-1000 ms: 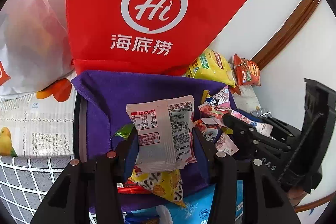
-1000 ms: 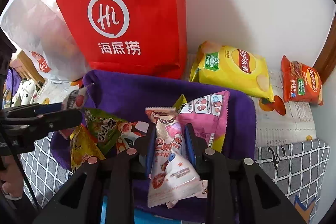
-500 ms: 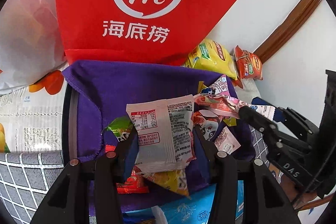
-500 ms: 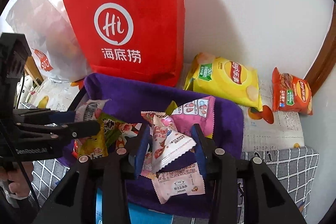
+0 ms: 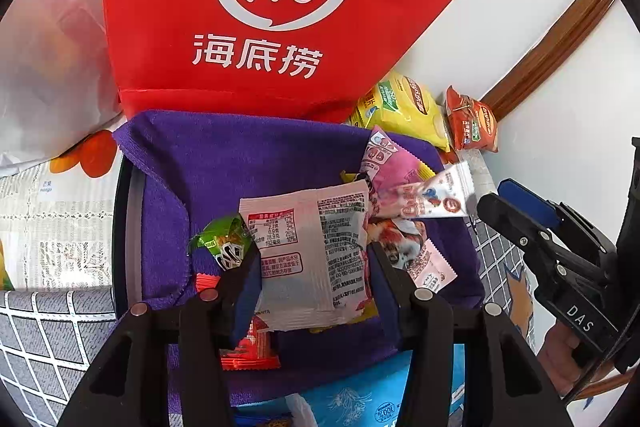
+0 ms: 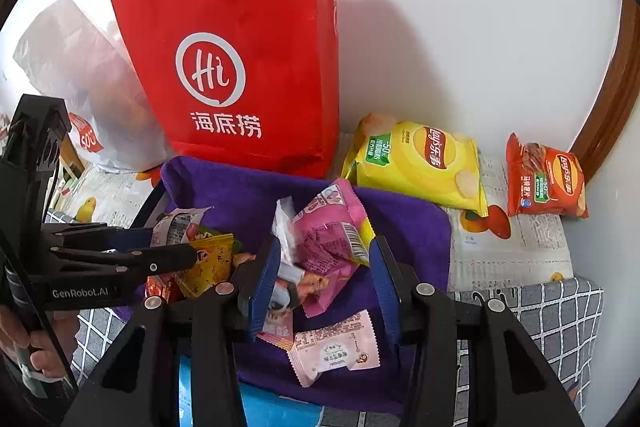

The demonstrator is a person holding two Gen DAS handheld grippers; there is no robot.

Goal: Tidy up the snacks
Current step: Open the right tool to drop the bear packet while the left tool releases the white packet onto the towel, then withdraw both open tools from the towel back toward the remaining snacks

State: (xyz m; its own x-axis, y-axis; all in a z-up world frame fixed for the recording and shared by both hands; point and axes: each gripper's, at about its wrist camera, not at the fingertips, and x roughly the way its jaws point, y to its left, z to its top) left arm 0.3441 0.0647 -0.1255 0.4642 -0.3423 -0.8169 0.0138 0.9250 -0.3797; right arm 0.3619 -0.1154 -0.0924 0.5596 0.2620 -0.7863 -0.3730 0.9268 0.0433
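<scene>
A tray lined with purple cloth (image 5: 240,167) (image 6: 248,195) holds several small snack packets. My left gripper (image 5: 312,267) (image 6: 176,239) is shut on a white packet printed with a nutrition table (image 5: 308,251), held just above the tray's near left part. My right gripper (image 6: 322,267) (image 5: 494,197) hovers over the tray's right part and its jaws are opening. A pink-and-white stick packet (image 5: 424,195) (image 6: 280,267) leans loose by its left finger. A pink packet (image 6: 328,239) lies below, and neither pad presses on it.
Behind the tray stand a red paper bag with a white "Hi" logo (image 6: 248,67) and a white plastic bag (image 6: 80,75). A yellow chip bag (image 6: 420,159) and an orange-red one (image 6: 544,179) lie by the wall at right. A blue pack (image 5: 360,399) sits at the tray's near edge.
The right jaws have spread and let go of the pink-and-white stick packet, which slid down toward the tray. The right gripper rose slightly. The left gripper kept its hold.
</scene>
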